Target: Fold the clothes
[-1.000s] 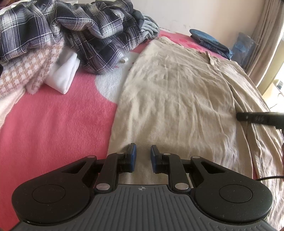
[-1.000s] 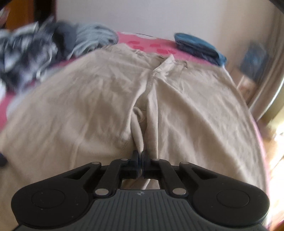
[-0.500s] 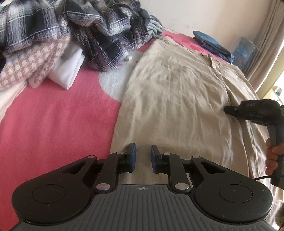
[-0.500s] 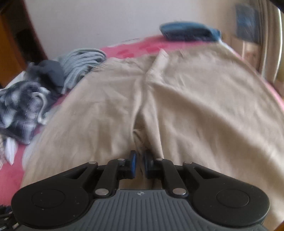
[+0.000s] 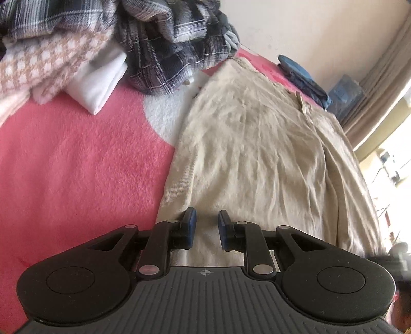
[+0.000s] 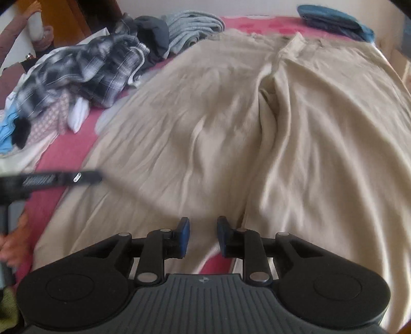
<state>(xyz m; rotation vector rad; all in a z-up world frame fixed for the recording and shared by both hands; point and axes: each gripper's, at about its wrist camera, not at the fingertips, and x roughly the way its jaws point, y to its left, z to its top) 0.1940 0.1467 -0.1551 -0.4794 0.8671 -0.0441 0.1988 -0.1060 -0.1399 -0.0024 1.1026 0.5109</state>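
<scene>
No writing or brand can be read on anything here. The beige trousers lie flat and spread across a fluffy pink blanket, the waistband at the far end; the cloth is ribbed and finely wrinkled, with a deep fold between the two legs. On the far left sits a pile of plaid shirts, a checked pink knit and a folded white cloth. A folded blue garment rests at the far right. The left gripper stands over the near-left hem, its blue pads a narrow gap apart, holding nothing. The right gripper is equally parted and empty, above the near hem.
</scene>
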